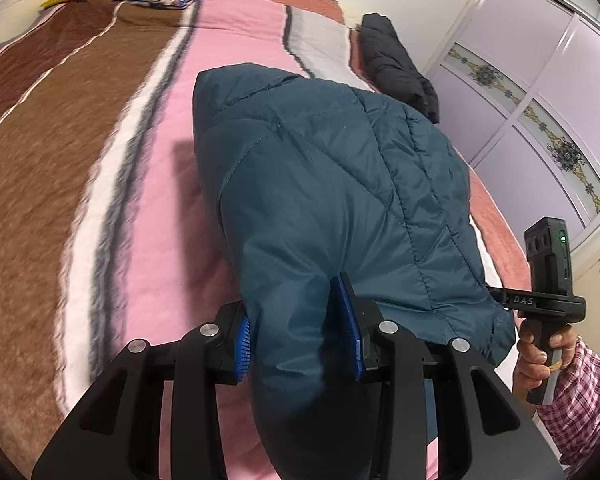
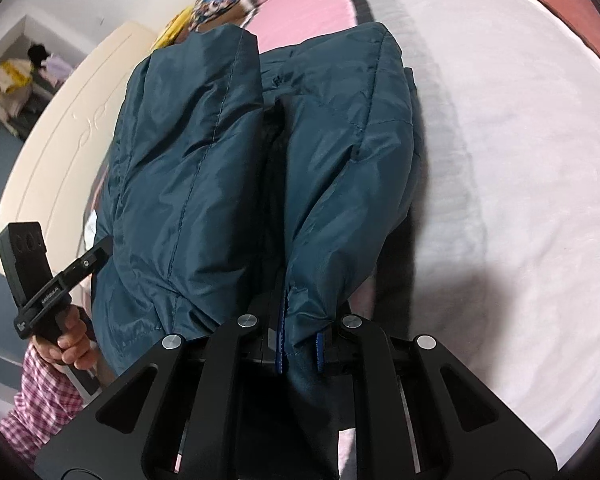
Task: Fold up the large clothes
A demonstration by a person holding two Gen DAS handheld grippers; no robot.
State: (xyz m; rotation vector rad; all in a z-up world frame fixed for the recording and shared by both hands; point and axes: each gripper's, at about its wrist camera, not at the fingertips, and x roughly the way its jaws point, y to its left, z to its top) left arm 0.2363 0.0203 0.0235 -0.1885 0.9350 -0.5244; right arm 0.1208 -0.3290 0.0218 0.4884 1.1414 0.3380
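I have the teal quilted padded jacket (image 1: 332, 184) pinched at two places and held above the striped pink, brown and white blanket on the bed (image 1: 100, 160); its far end appears to rest or trail on the blanket, though I cannot tell for certain. The left gripper (image 1: 300, 328) has its blue-padded fingers (image 1: 350, 316) set apart around a thick fold of the jacket, pressing on it from both sides. The right gripper (image 2: 300, 344) has its fingers (image 2: 281, 338) nearly together, nipping only a thin hem edge.

I judge the right hold the weak one; so little slippery shell cloth is caught that a quick pull could slide it free, and that side would drop and undo the fold. The left bunch is puffy; it may squeeze down and slacken under load. If I carry the two hands unevenly, the fold line will skew; the trailing end could also drag and rumple the blanket. A black padded garment (image 1: 396, 60) lies at the bed's far edge, well apart; I must not sweep the jacket onto it.
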